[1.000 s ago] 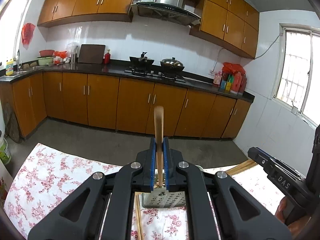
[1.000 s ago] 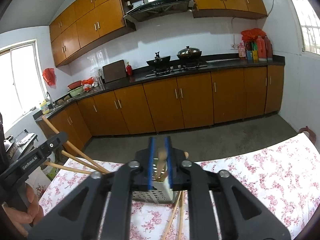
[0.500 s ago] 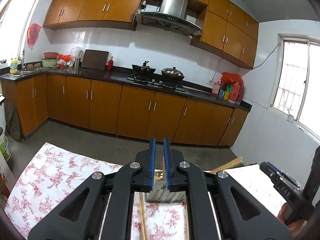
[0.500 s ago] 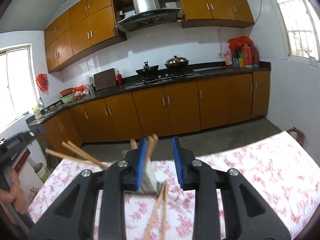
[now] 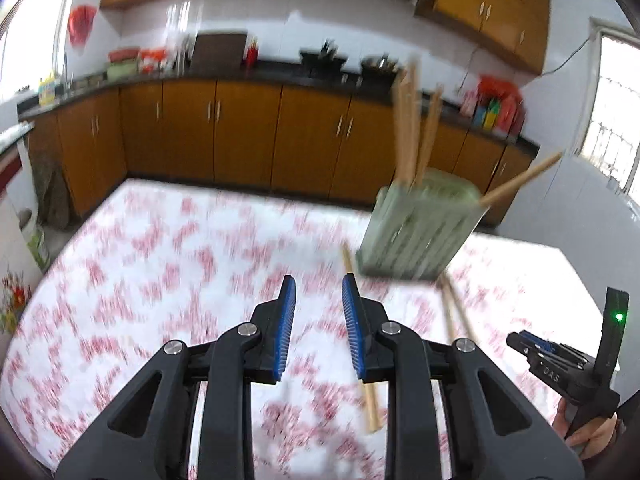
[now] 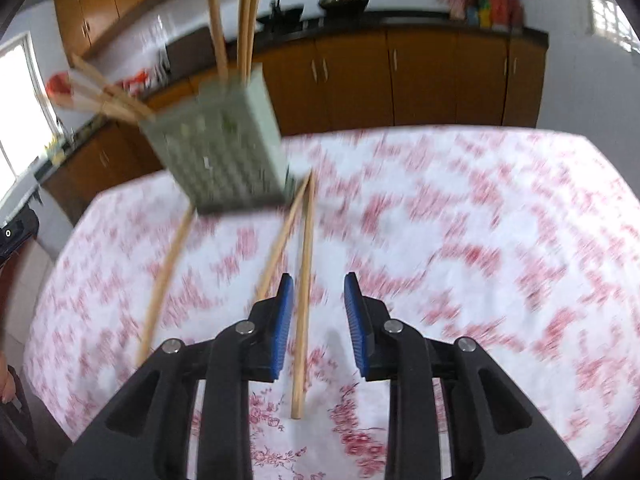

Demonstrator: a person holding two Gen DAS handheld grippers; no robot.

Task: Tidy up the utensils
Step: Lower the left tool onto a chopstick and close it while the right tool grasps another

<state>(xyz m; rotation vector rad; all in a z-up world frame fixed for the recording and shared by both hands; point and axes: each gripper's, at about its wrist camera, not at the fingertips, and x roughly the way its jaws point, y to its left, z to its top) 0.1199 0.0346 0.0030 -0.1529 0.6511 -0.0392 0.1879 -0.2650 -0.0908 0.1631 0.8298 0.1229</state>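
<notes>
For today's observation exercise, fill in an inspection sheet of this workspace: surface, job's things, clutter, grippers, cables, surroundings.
Surface: table under a white cloth with red flowers.
Job's things: perforated grey metal utensil holder with wooden utensils standing in it; three loose wooden chopsticks on the cloth.
Clutter: nothing seen.
Grippers: left gripper open, jaws just opening, empty; right gripper open, one chopstick lying between its jaws, not pinched.
Cables: one wire on the wall by the window.
Surroundings: orange-brown kitchen cabinets, dark counter, pots.

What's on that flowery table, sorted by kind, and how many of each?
Utensil holder: 1
Loose chopsticks lying on the cloth: 3
Sticks standing in the holder: too blurred to count
Total, leaving those out: 4
</notes>
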